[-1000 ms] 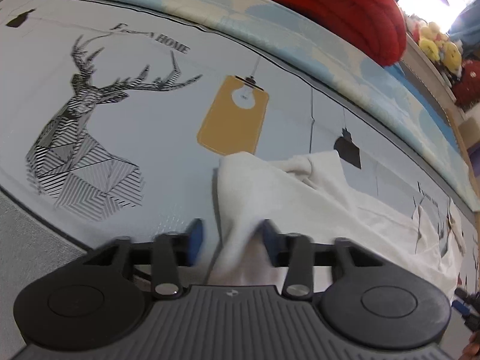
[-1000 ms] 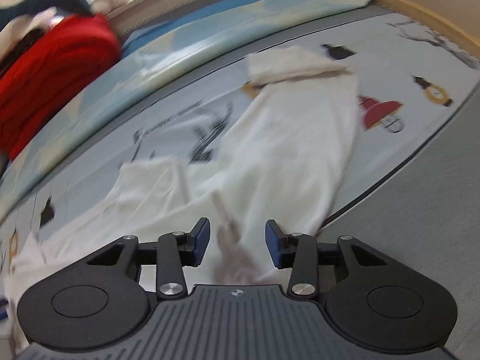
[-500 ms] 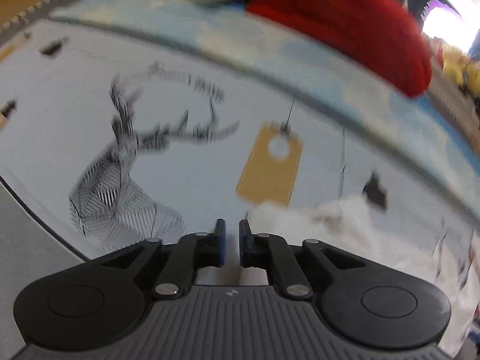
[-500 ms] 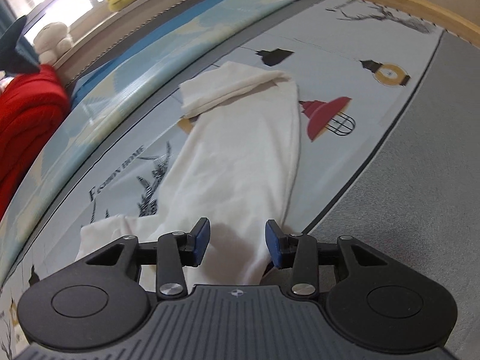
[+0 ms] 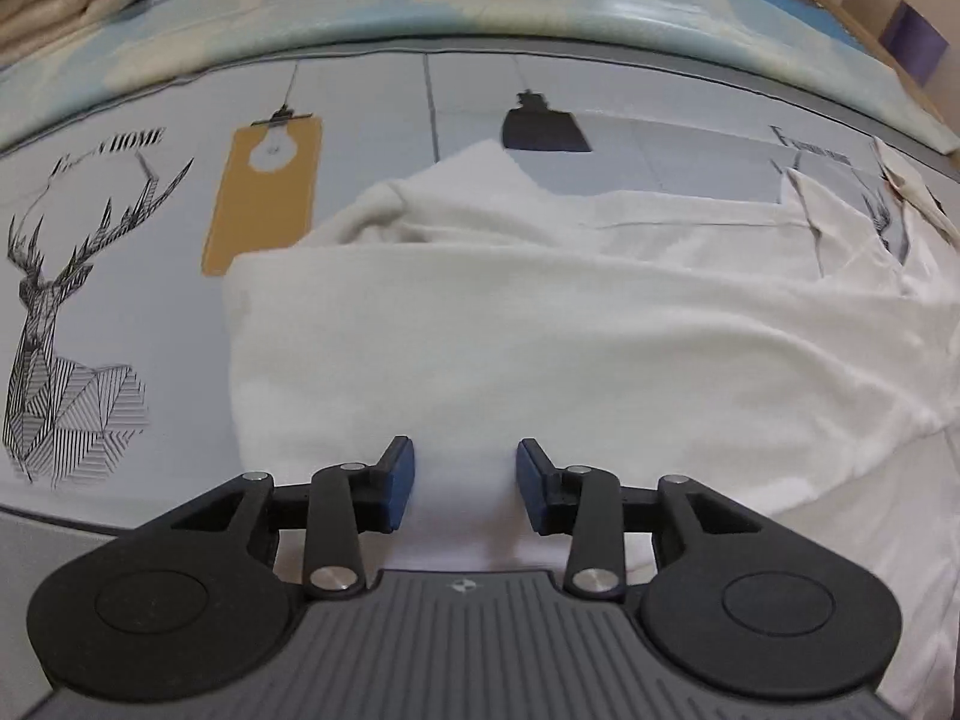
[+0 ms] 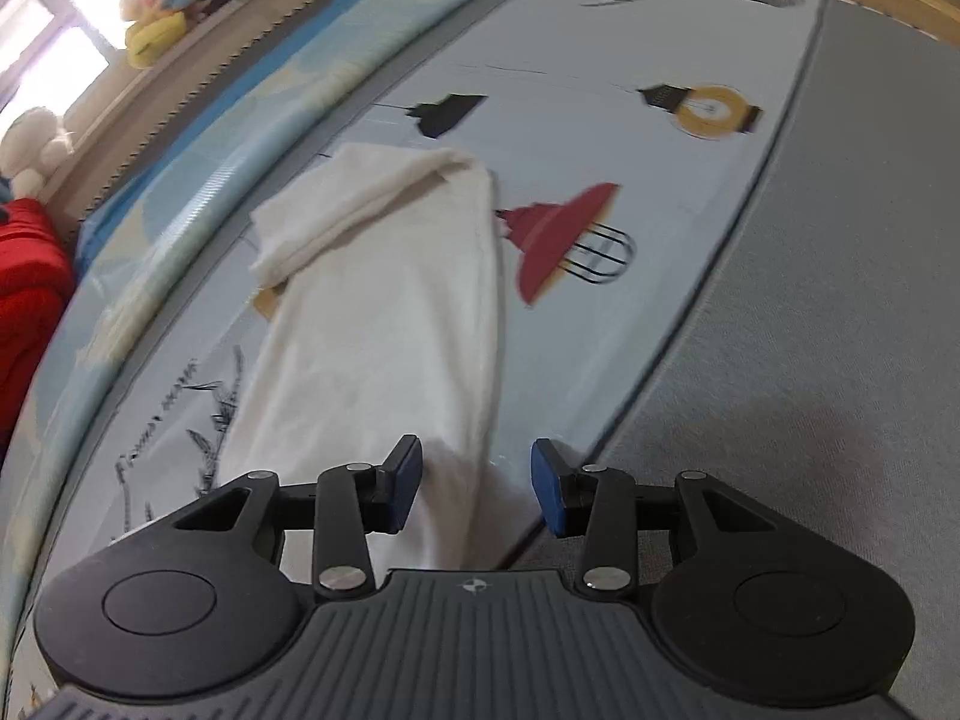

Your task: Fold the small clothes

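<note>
My left hand-held gripper [image 5: 461,483] has just been opening and now stands spread over the white garment [image 5: 540,336], half-folded lengthwise on the printed bed sheet [image 5: 372,102]. My right hand-held gripper [image 6: 477,483], jaws just closing, straddles the garment's near edge without pinching it. Next I'd judge a crosswise fold; nothing blocks it, the red blanket [image 6: 24,294] lying well apart.

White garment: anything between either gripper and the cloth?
Nothing visible. The white garment lies bare on the printed sheet. The left gripper, jaws just opened, and the right gripper, jaws just narrowed, both stand open right over its near edge.
</note>
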The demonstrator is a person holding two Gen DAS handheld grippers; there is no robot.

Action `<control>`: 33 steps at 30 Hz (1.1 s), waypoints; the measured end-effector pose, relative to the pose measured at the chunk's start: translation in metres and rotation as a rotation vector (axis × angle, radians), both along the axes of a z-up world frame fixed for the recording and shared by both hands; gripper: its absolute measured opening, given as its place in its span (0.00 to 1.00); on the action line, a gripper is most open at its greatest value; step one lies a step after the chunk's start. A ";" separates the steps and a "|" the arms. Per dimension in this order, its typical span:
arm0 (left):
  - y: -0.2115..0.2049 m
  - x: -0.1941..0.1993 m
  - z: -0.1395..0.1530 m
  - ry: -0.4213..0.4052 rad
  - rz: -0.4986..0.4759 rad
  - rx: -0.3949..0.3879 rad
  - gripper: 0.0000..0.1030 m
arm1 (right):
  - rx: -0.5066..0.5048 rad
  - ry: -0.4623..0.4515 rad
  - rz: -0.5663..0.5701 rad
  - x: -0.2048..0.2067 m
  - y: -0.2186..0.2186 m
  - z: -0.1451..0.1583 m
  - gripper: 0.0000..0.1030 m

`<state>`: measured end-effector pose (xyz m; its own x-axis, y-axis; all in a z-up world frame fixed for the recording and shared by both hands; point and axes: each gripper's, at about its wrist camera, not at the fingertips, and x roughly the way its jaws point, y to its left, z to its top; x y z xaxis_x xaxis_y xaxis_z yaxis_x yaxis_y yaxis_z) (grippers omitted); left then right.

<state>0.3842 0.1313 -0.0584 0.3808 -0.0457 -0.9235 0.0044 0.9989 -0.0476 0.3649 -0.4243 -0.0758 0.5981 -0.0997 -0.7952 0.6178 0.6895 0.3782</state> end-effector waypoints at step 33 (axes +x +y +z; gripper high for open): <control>-0.003 -0.010 0.011 -0.012 -0.001 0.018 0.49 | -0.043 -0.086 0.800 -0.007 0.104 0.062 0.42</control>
<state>0.3743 0.1285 -0.0474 0.3919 -0.0296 -0.9195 0.0064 0.9995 -0.0295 0.3579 -0.3199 -0.0139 0.5599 0.3554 -0.7484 -0.0994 0.9256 0.3652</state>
